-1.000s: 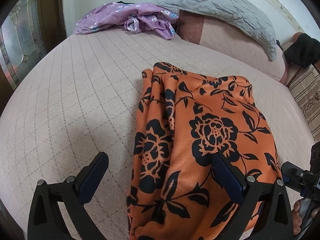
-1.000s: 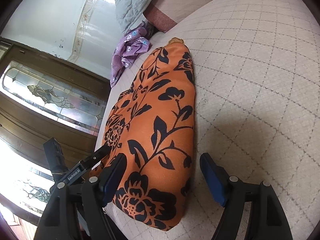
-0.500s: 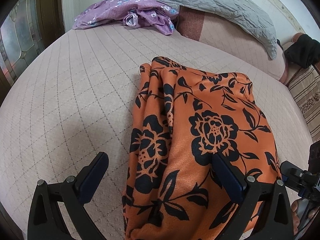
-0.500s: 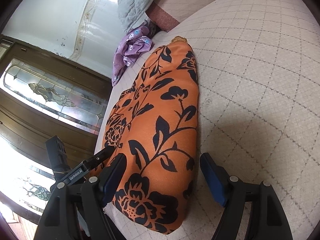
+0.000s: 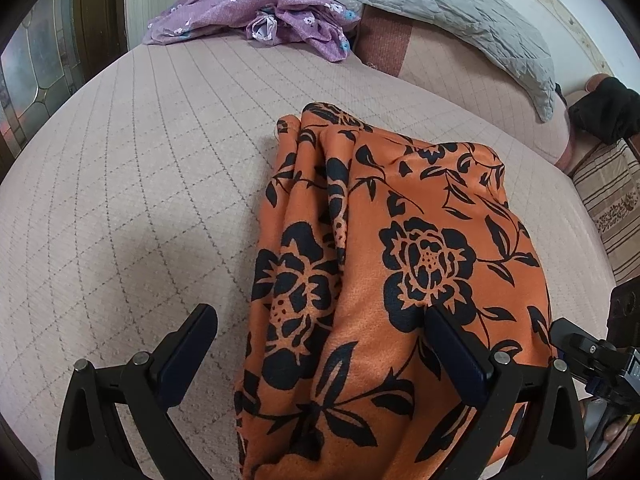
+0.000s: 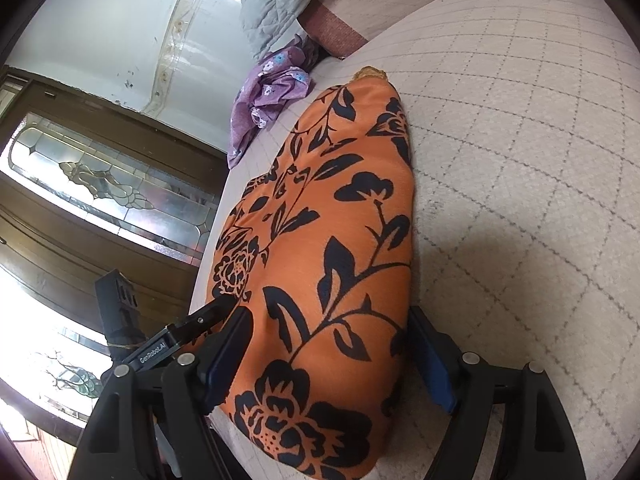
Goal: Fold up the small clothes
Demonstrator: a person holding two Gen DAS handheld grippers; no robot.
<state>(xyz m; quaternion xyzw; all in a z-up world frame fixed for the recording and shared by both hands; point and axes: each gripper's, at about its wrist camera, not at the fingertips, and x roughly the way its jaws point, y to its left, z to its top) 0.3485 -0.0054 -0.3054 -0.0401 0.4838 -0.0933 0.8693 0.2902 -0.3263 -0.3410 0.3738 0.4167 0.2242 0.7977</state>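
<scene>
Currently: orange floral garment (image 5: 400, 248) lies bunched on bed (image 5: 140, 160) | left gripper (image 5: 320, 344), right gripper (image 6: 328, 344) both wide, straddling near end, gripping nothing | I judge fabric light, limp, slippery; pinch near corners.
</scene>
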